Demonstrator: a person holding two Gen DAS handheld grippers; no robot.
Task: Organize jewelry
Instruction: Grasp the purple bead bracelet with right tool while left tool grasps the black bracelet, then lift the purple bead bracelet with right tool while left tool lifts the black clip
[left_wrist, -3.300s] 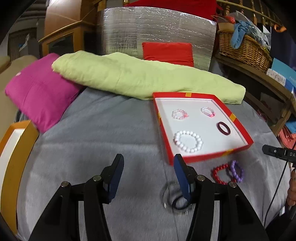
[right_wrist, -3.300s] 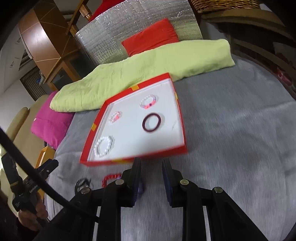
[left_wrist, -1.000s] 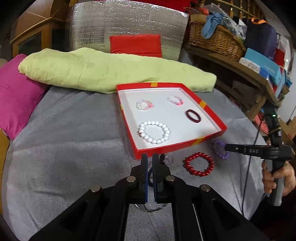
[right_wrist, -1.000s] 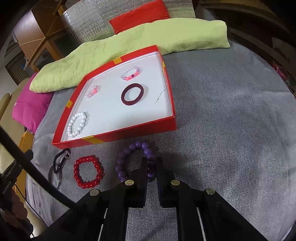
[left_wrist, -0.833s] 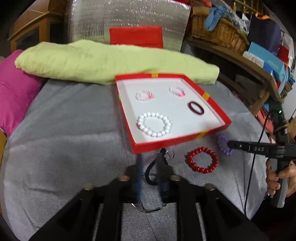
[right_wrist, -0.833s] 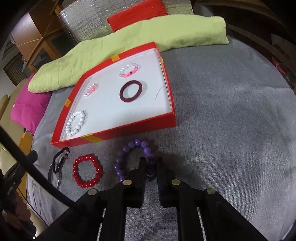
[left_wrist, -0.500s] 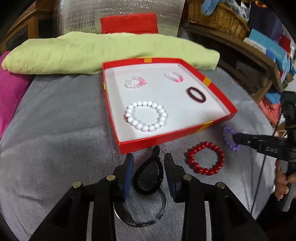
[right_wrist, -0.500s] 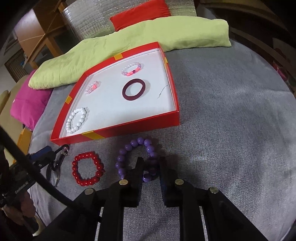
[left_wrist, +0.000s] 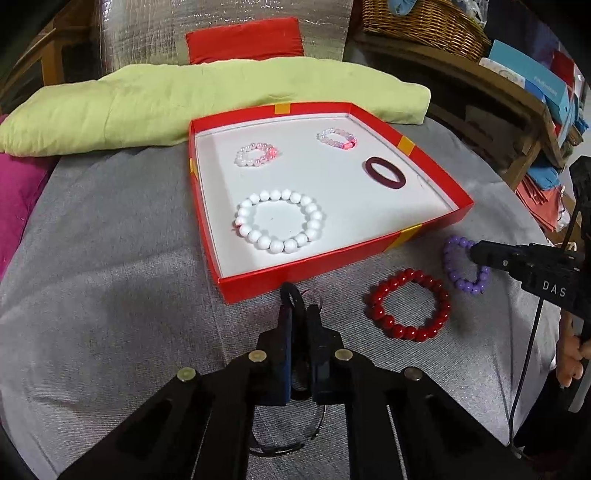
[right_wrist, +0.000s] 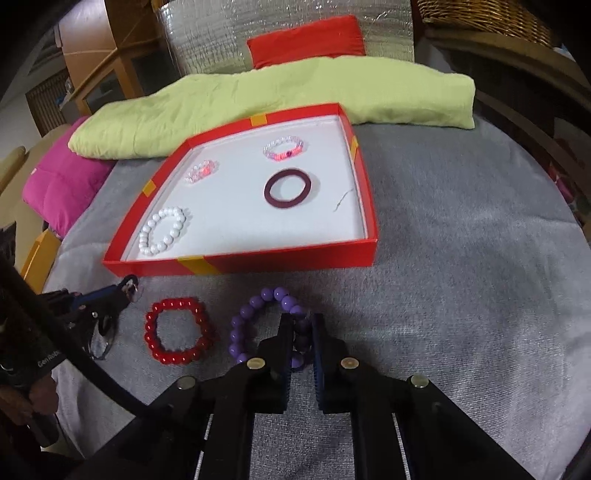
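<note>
Grey blanket spreading under everything, with a green cushion (left_wrist: 207, 99) lying well beyond the fingers and a pink cushion (right_wrist: 62, 184) off to their left.

Left gripper (left_wrist: 300, 325) pinching a black loop (left_wrist: 291, 295), fingers nearly pressed together around it, loop poking out just past the fingertips and sitting right before the near wall of the red box (left_wrist: 295, 273). Seemingly gripping well, though hard telling whether the thin wire ring (left_wrist: 288, 439) beneath is coming along too.

Ahead of those fingers, inside the box: white beads (left_wrist: 279, 220), two pink strings (left_wrist: 257, 154) farther back, dark ring (left_wrist: 385, 172) to the right.

Red beads (left_wrist: 408, 304) lying loose right of the left fingers, untouched.

Right gripper (right_wrist: 301, 328) closing on purple beads (right_wrist: 271, 325), fingers straddling one side of the strand, narrow gap remaining, possibly not yet squeezing.

Doing this well: clamping across a single bead row rather than between beads, lifting straight up clear of the box wall, then lowering onto bare white floor right of the dark ring, avoiding dragging across the blanket.
</note>
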